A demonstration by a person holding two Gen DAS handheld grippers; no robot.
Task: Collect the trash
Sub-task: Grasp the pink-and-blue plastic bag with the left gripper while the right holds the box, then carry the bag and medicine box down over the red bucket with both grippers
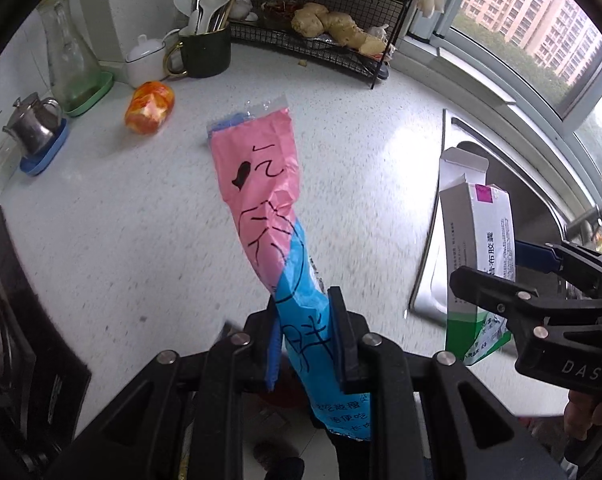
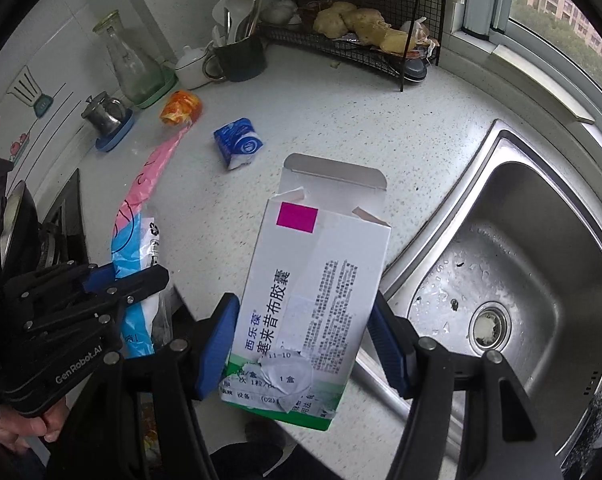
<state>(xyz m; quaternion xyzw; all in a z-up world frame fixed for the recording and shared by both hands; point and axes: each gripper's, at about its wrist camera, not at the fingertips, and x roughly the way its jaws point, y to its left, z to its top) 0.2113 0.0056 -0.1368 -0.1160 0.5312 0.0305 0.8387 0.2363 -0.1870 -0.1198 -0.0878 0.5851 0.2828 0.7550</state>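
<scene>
My left gripper (image 1: 305, 312) is shut on a long pink and blue plastic wrapper (image 1: 267, 200) and holds it above the white counter (image 1: 141, 248). The wrapper also shows in the right wrist view (image 2: 141, 208), with the left gripper (image 2: 129, 276) at the lower left. My right gripper (image 2: 305, 312) is shut on an opened white and green medicine box (image 2: 313, 288), held over the counter edge beside the sink (image 2: 533, 264). The box (image 1: 477, 248) and right gripper (image 1: 501, 272) show at the right of the left wrist view. An orange wrapper (image 1: 149, 106) and a blue tissue pack (image 2: 238, 144) lie on the counter.
At the back stand a black wire rack (image 1: 333, 36) with ginger, a dark mug of utensils (image 1: 205, 50), a white sugar pot (image 1: 145, 60), a glass carafe (image 1: 71, 60) and a steel teapot (image 1: 35, 124). A stove (image 1: 17, 320) lies at the left.
</scene>
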